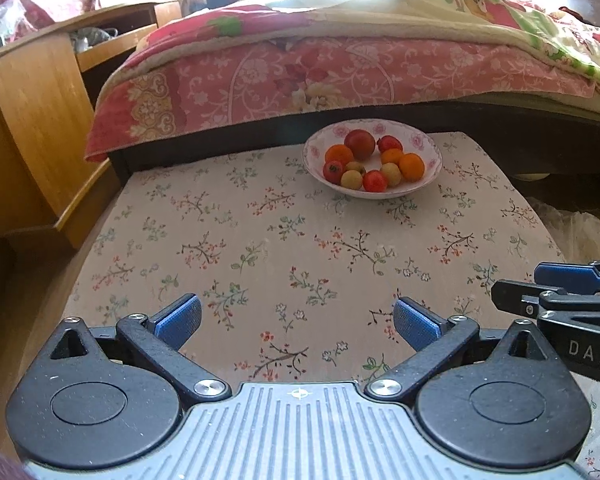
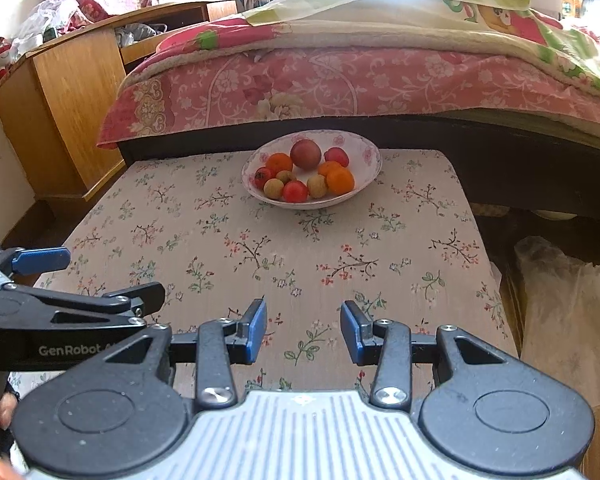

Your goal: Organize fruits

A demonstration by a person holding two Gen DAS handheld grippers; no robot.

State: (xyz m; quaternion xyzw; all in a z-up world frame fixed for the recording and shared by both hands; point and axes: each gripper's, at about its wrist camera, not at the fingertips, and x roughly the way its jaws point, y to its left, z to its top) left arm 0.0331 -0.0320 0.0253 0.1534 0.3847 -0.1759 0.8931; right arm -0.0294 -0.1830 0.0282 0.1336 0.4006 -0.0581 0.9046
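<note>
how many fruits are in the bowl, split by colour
In the bowl:
Orange fruits: 3
Bright red fruits: 3
Dark red fruit: 1
Yellowish fruits: 3
Total: 10

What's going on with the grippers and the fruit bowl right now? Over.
Left gripper open, empty. Right gripper open, empty. Fruit all in the bowl at the table's far edge. Nothing in the way.

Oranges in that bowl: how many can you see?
3: one orange at the bowl's left, two at its right, the smaller orange and bigger orange. Others may hide underneath.
</note>
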